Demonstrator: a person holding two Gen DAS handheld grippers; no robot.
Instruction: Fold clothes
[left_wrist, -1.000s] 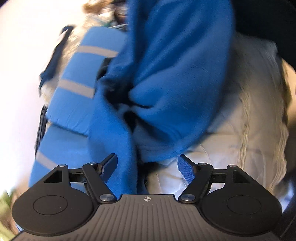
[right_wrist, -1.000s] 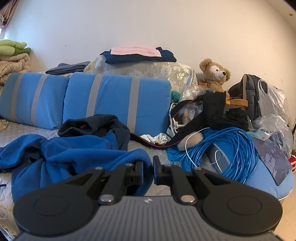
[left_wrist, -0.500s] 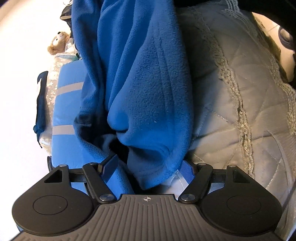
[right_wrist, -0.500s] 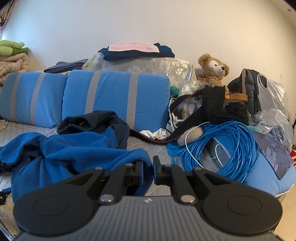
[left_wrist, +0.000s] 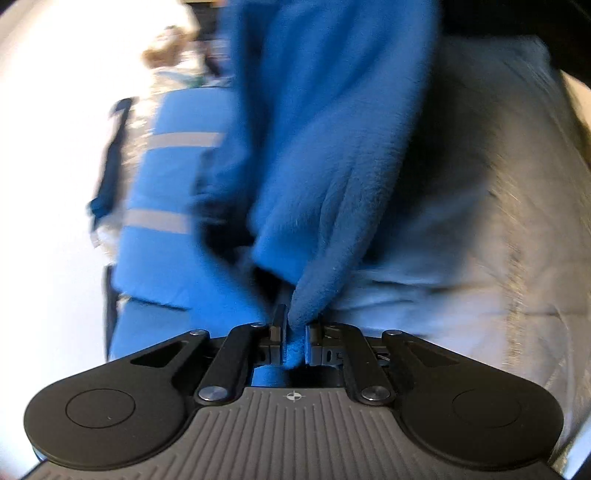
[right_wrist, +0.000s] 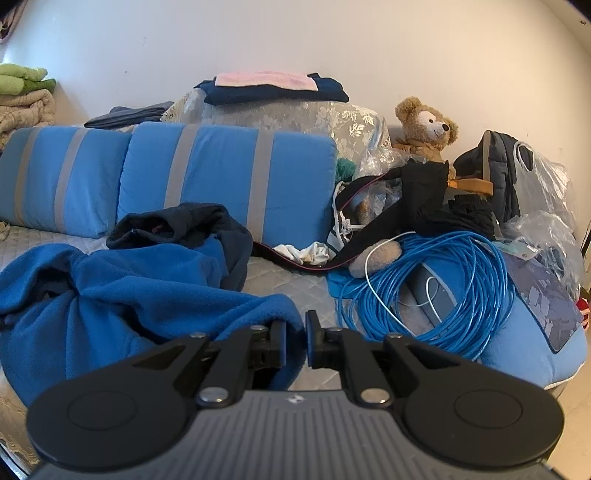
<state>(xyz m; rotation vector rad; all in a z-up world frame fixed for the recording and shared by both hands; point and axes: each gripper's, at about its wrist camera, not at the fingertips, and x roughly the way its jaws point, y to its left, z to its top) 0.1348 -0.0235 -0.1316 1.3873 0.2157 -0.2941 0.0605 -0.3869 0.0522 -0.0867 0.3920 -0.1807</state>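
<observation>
A blue fleece garment (left_wrist: 332, 147) hangs crumpled over the pale quilted bed cover (left_wrist: 461, 240) in the blurred left wrist view. My left gripper (left_wrist: 295, 332) has its jaws closing on a pinched fold of that fleece, and the pads press on it. From the right wrist, the same fleece (right_wrist: 129, 295) lies bunched on the bed, with a dark navy garment (right_wrist: 177, 225) behind it. My right gripper (right_wrist: 296, 338) is shut on a corner of the fleece at the bed's near edge.
Blue cushions with grey stripes (right_wrist: 221, 177) line the wall. A coil of blue cable (right_wrist: 443, 295), a teddy bear (right_wrist: 424, 129), a dark backpack (right_wrist: 495, 170) and plastic bags crowd the right. Folded clothes (right_wrist: 273, 86) sit stacked behind the cushions.
The left gripper's jaws went from wide apart to pinched on a fold of the blue fleece, and its view swung. The right gripper kept still, holding its corner.
</observation>
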